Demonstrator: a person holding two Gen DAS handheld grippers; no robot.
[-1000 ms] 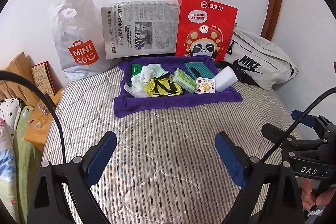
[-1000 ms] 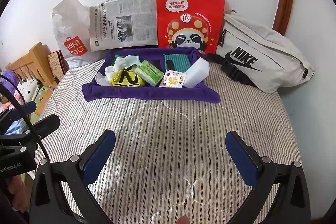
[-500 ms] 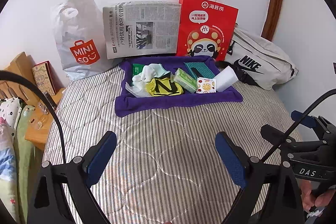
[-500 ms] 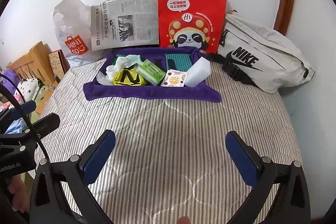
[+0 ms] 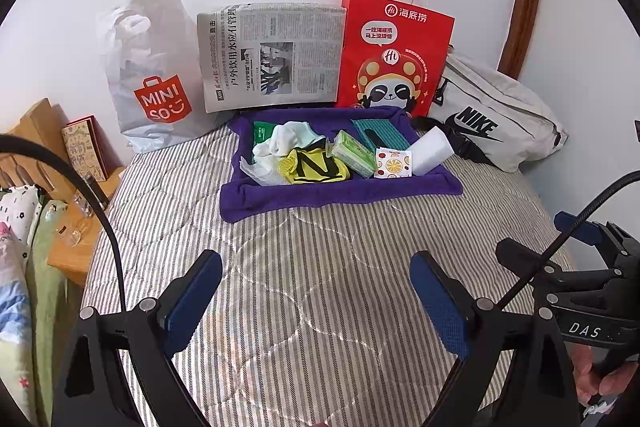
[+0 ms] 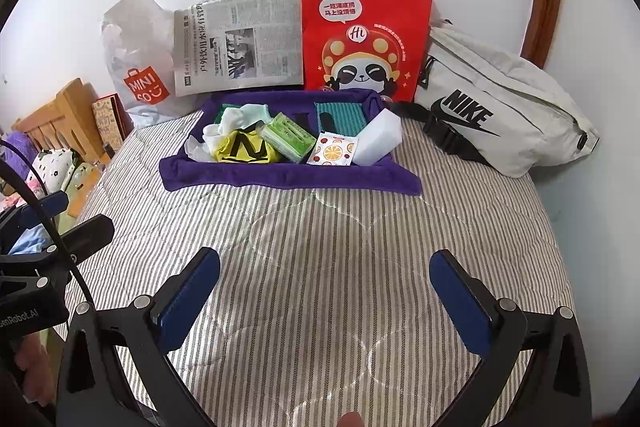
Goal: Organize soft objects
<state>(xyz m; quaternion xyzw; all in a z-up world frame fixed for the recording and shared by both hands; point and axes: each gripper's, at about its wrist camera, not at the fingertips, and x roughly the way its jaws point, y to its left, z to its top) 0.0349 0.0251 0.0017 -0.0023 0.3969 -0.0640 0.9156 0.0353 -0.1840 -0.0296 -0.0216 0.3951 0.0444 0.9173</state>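
- Ahead, well apart from both tools: purple folded-cloth tray (image 6: 288, 175) at the far end of the striped quilted bed (image 6: 320, 267), long axis running left to right across both views.
- Heaped inside: white socks (image 6: 236, 119), yellow cloth with black marking (image 6: 244, 147), green tissue pack (image 6: 288, 137), orange-print sachet (image 6: 332, 151), white sponge block (image 6: 380, 137).
- Left gripper (image 5: 316, 291): jaws wide apart, empty, low over the bedding.
- Right gripper (image 6: 324, 291): jaws wide apart, empty, facing the tray nearly square on.
- Likely nearer by side: right for sponge and sachet, left for socks.
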